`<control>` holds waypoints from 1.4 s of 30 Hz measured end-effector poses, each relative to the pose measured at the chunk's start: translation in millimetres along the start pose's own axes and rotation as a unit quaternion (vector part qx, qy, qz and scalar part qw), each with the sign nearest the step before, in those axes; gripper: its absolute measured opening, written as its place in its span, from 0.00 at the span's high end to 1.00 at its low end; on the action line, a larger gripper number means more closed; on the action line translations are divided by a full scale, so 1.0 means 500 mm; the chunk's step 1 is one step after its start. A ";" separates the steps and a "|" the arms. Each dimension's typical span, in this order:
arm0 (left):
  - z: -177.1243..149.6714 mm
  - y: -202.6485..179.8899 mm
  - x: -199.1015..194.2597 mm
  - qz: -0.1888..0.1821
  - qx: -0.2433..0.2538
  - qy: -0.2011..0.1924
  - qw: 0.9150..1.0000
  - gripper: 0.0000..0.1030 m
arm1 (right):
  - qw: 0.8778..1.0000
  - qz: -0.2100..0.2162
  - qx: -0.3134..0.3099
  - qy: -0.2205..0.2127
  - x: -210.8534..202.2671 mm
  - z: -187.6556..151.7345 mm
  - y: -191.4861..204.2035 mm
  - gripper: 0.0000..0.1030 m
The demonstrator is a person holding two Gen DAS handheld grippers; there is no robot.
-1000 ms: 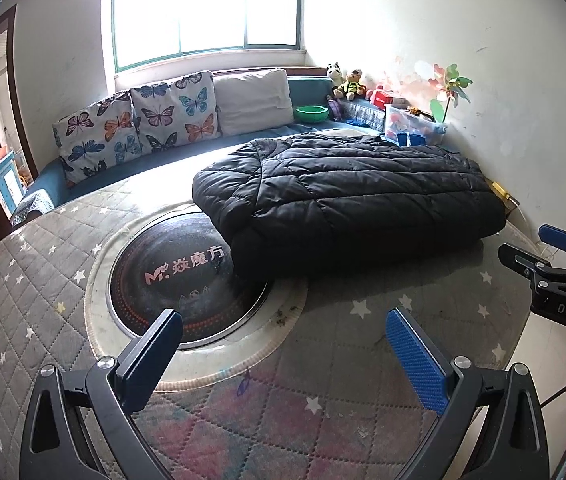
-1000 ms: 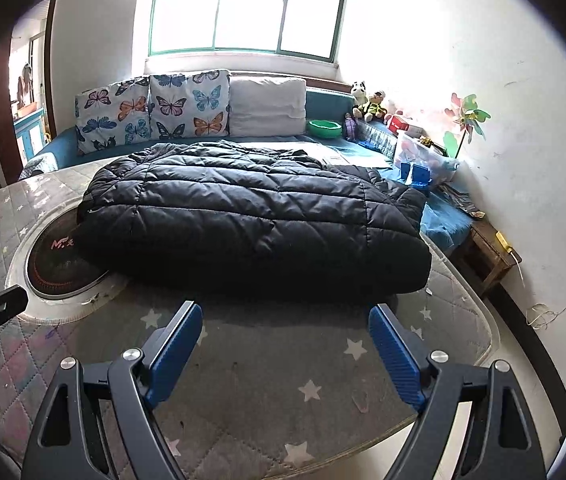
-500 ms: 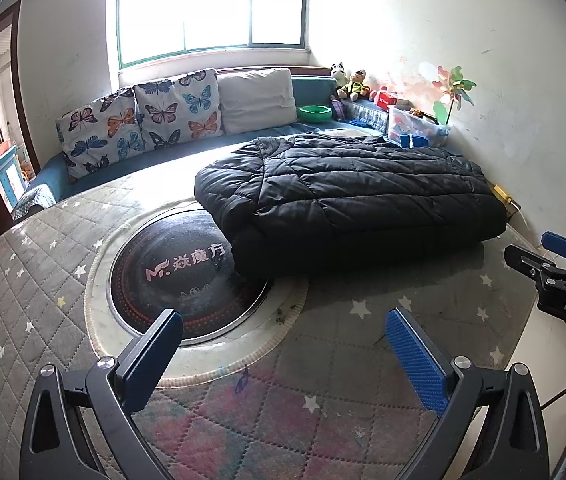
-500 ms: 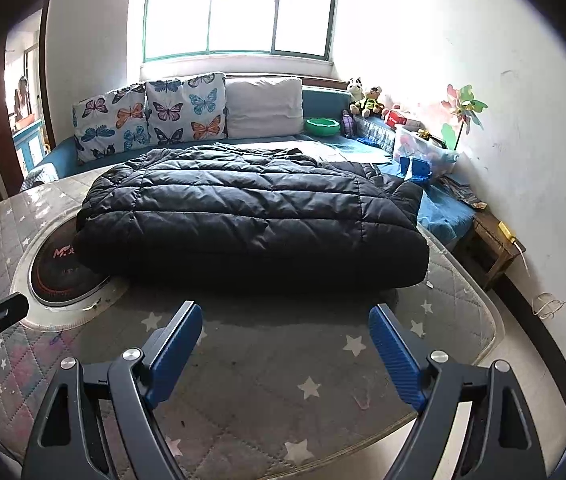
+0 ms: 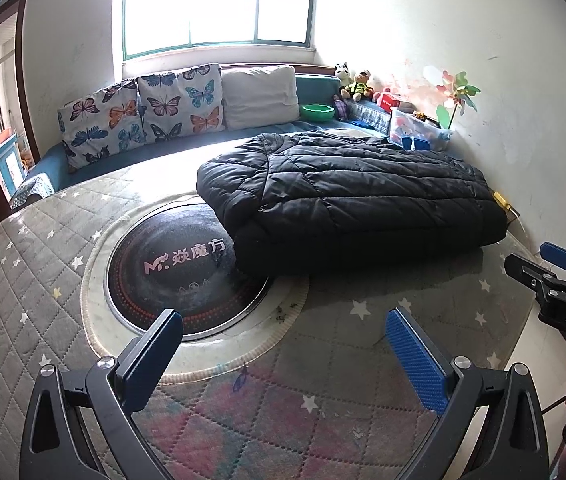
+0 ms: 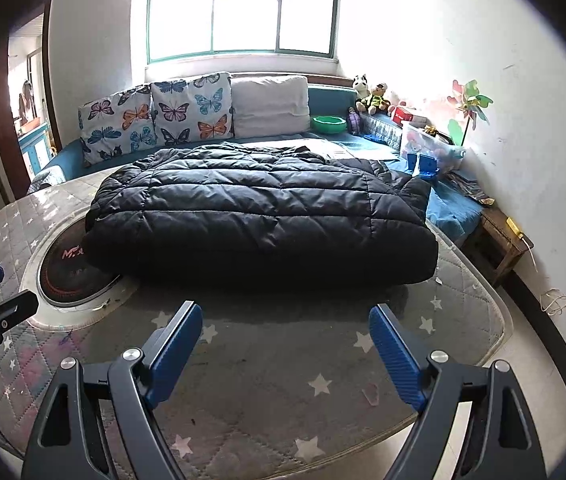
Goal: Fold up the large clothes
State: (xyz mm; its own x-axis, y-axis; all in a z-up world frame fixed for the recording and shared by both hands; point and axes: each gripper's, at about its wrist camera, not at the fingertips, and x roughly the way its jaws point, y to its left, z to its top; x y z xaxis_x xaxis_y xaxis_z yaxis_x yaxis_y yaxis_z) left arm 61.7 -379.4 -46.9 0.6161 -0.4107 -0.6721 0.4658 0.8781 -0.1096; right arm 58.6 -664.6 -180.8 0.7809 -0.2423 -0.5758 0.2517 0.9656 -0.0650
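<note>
Black quilted jacket (image 6: pixel 259 220) lies folded on the star-print table cover (image 6: pixel 323 360), toward its far right corner, overlapping a round hotplate (image 5: pixel 171 268) marked "M" with Chinese characters. Left gripper (image 5: pixel 283 354) and right gripper (image 6: pixel 285 350) hover wide open, empty.

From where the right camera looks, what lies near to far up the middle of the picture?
Right gripper → starred table cover → black jacket → blue sofa with a white pillow → window.
</note>
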 end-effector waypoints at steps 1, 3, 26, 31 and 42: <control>0.000 -0.001 0.000 0.000 0.000 0.000 1.000 0.00 | 1.000 0.000 0.001 -0.001 -0.001 -0.001 0.000 0.09; 0.000 -0.001 0.001 0.000 0.000 0.001 1.000 0.00 | 1.000 0.001 0.001 -0.001 -0.001 0.000 0.000 0.09; -0.002 -0.008 0.004 0.001 0.004 -0.001 1.000 0.00 | 1.000 0.005 -0.004 -0.002 0.002 0.000 0.006 0.09; -0.003 -0.011 0.004 0.001 0.008 -0.002 1.000 0.00 | 1.000 0.006 -0.005 -0.002 0.003 -0.001 0.007 0.09; -0.005 -0.012 0.004 0.001 0.009 -0.002 1.000 0.00 | 1.000 0.007 -0.006 -0.002 0.005 0.000 0.008 0.09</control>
State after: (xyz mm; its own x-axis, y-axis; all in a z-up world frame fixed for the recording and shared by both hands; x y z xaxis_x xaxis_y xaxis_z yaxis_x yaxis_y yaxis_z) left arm 58.7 -384.9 -49.3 0.6193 -0.4095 -0.6699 0.4762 0.8743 -0.0942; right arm 61.7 -661.6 -182.3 0.7864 -0.2282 -0.5740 0.2327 0.9703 -0.0669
